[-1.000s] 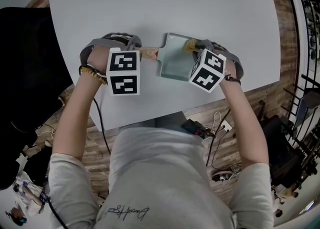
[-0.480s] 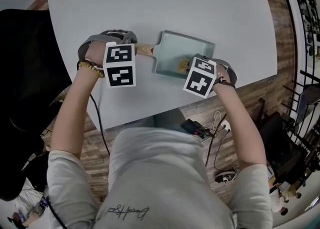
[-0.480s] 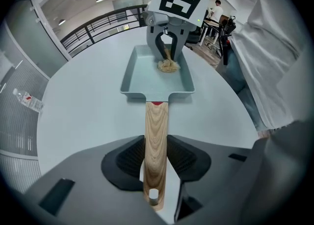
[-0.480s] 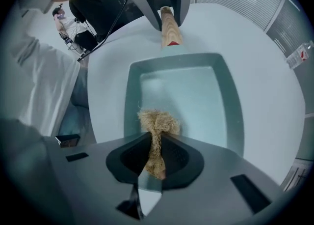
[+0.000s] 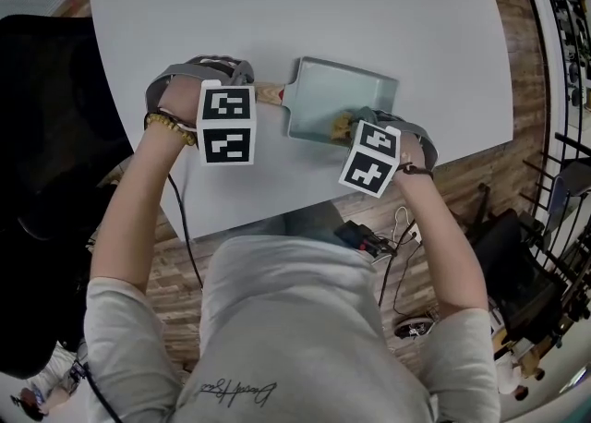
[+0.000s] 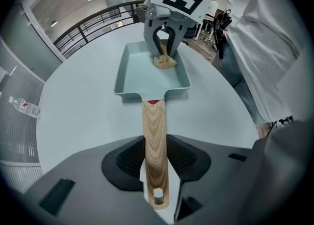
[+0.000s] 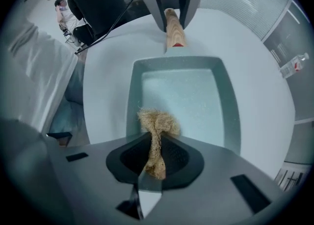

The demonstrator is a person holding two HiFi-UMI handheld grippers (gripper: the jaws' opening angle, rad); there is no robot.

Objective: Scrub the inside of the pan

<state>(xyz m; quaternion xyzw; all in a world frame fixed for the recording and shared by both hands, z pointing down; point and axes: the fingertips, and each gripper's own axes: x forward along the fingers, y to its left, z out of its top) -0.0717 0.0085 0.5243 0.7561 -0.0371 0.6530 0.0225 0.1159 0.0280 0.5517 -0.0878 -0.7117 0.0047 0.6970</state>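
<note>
Right hand-held gripper [image 7: 156,153] upright over pan [image 7: 196,101]

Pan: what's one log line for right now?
left gripper: shut on handle | right gripper: shut on scrubber | scrubber: inside pan

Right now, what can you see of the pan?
The pan is rectangular, shallow and pale blue-green with a speckled floor, lying flat on the pale table. Its light wooden handle, with a hole at the end, is clamped by the left tool. The right tool holds a fibrous scrubber on the floor near one wall.
</note>
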